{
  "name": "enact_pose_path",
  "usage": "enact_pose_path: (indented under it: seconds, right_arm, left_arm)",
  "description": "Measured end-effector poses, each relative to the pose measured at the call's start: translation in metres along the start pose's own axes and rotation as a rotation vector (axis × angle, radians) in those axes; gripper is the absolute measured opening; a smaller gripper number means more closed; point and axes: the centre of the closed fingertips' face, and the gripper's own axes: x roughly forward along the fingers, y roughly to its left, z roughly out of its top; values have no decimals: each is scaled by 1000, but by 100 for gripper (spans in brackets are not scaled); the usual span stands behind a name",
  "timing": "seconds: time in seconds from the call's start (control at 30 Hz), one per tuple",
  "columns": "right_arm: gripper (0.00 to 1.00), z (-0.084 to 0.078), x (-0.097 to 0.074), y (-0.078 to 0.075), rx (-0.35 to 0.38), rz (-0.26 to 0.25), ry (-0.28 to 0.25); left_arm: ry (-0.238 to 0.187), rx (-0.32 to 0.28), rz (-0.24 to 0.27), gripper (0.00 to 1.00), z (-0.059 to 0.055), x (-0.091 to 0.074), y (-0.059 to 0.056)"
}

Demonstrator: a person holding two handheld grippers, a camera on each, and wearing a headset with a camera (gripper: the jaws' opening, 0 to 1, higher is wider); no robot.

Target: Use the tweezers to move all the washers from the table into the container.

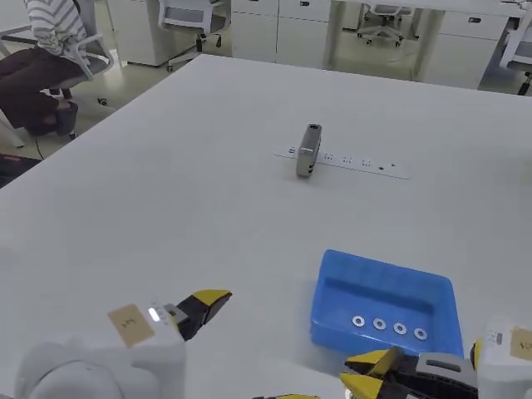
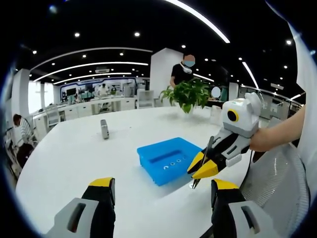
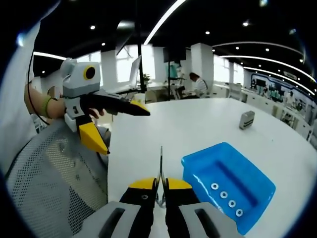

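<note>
A blue container (image 1: 332, 287) stands on the white table near its front edge, right of centre. Several small washers (image 1: 389, 327) lie in a row on its floor, and they show again in the right gripper view (image 3: 227, 194). My right gripper (image 3: 161, 184) is shut on thin metal tweezers (image 3: 161, 161) that point forward, just left of the container (image 3: 247, 171). In the head view this right gripper (image 1: 356, 372) sits at the container's near corner. My left gripper (image 2: 163, 188) is open with nothing between its jaws, low over the table to the left of the container (image 2: 153, 166).
A white power strip (image 1: 362, 163) with a grey plug block (image 1: 308, 150) lies mid-table, beyond the container. A mesh chair back (image 3: 44, 183) is close behind the table's front edge. Office chairs and a seated person (image 1: 46, 50) are at the far left.
</note>
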Motion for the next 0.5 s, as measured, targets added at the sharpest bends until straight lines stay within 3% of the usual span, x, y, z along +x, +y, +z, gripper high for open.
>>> enact_pose_path:
  seconds: [0.2, 0.5]
  right_arm:
    - [3, 2, 2, 5, -23, 12, 11]
    - [3, 16, -2, -5, 34, -7, -39]
  left_arm:
    - [-4, -2, -4, 80, 1, 0, -1]
    - [-14, -3, -8, 80, 2, 0, -1]
